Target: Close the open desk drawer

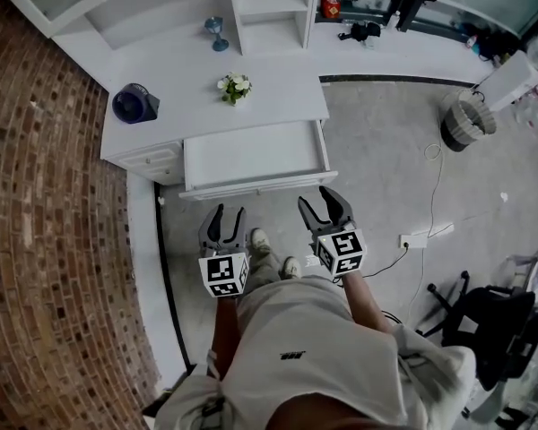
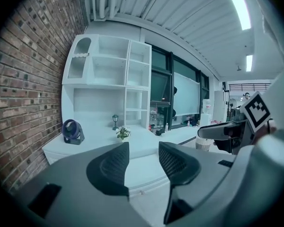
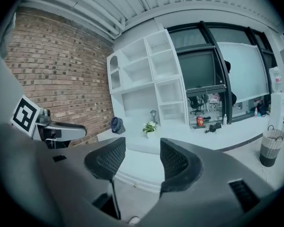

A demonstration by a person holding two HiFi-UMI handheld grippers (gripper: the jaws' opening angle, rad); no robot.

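Note:
The white desk (image 1: 188, 97) stands against the brick wall, and its wide drawer (image 1: 255, 155) is pulled out toward me, empty inside. The drawer front (image 1: 260, 186) faces my two grippers. My left gripper (image 1: 222, 217) hovers a short way in front of the drawer's left half, open and holding nothing. Level with the drawer's right end, my right gripper (image 1: 325, 202) is also open and empty. In the left gripper view the drawer (image 2: 144, 174) shows between the spread fingers (image 2: 114, 167). The right gripper view shows the drawer (image 3: 139, 169) ahead of its fingers (image 3: 174, 162).
On the desk sit a dark blue fan (image 1: 134, 104), a small potted plant (image 1: 235, 86) and a blue goblet (image 1: 216, 32). A smaller closed drawer (image 1: 152, 161) is at the left. A bin (image 1: 464, 119), cables and a black chair (image 1: 484, 321) stand on the floor to the right.

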